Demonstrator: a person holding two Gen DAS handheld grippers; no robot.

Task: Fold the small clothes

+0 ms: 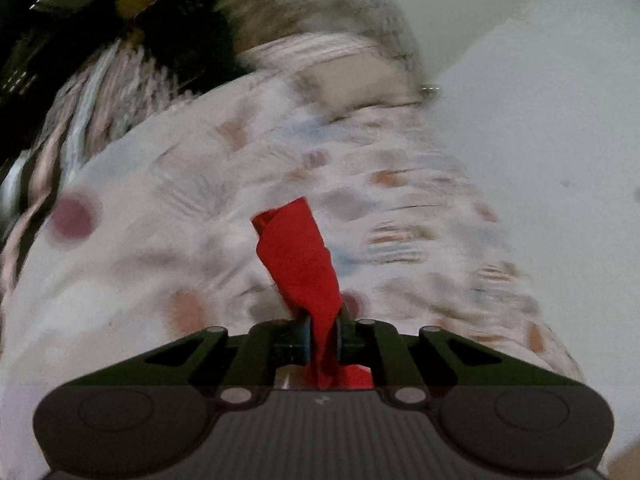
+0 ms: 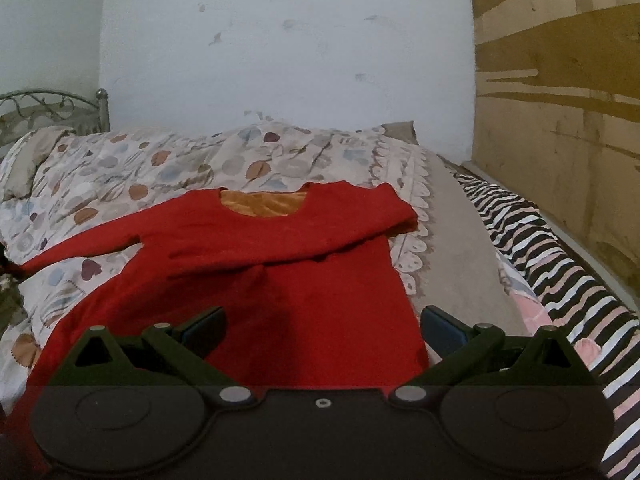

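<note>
So your left gripper [image 1: 322, 330] has its jaws pinched nearly together on a strip of the red shirt [image 2: 260, 264]; in the left wrist view that red fold [image 1: 298, 264] rises out of the jaws and stands up and away over the blurred patterned quilt [image 1: 160, 208], so I take it for a sleeve end or a hem corner, though the blur keeps me from saying which; your right gripper [image 2: 322, 326] stands wide apart with nothing between its pads, hovering over the near hem of the shirt; the shirt lies spread on the bed, neckline at the far end and hem toward you, so its long axis runs near to far, straight along the line your right gripper points; one sleeve [image 2: 352, 228] is already laid across the chest, the other sleeve [image 2: 84, 248] stretches out to the left; the striped blanket [image 2: 560, 264] lies well to the right, clear of the work; your right gripper is the nearer one to the hem, so the lengthwise fold probably falls to it; carry near toward far.
</note>
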